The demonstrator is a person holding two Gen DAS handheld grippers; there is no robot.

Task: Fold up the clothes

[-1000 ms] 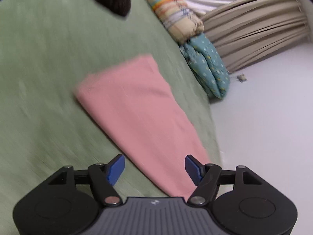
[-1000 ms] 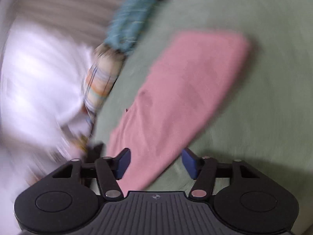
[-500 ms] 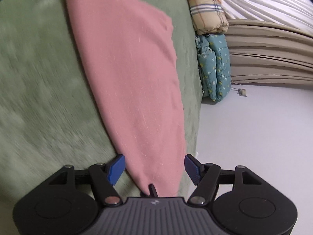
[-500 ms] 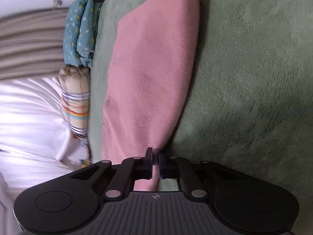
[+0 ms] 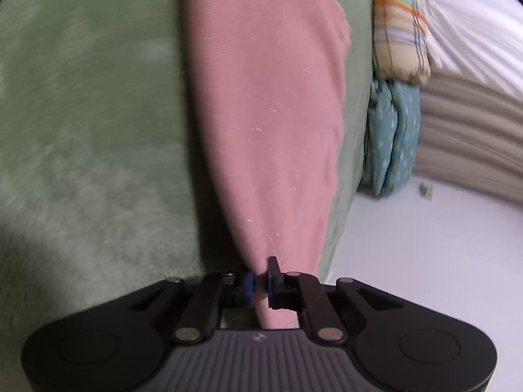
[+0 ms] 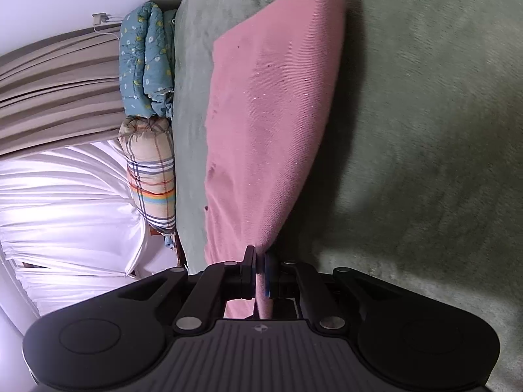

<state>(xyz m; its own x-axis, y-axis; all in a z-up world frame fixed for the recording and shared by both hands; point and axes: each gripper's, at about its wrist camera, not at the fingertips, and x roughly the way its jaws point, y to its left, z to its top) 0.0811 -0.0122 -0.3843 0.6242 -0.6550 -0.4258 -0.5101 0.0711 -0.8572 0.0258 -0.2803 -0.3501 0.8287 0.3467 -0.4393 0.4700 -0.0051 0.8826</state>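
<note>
A folded pink garment (image 5: 261, 114) lies long and narrow on a green fleece bed cover (image 5: 91, 114). In the left wrist view its near corner tapers into my left gripper (image 5: 260, 282), whose blue pads are shut on the cloth. From the right wrist camera the same pink garment (image 6: 271, 114) stretches away from me, and my right gripper (image 6: 260, 276) is shut on its other near corner. The fabric bunches between the pads of both grippers. The garment's far end rests flat on the cover.
A rolled teal quilt (image 5: 392, 137) and a plaid quilt (image 5: 398, 32) lie at the bed's edge beside beige curtains (image 5: 474, 130) and a white sheer curtain (image 6: 65, 202). A white wall (image 5: 425, 245) borders the bed. Green cover (image 6: 425, 130) spreads wide beside the garment.
Both grippers came down to the garment's near end. The right one shut on its corner first, then the left shut on the other corner. The left view rolled.
</note>
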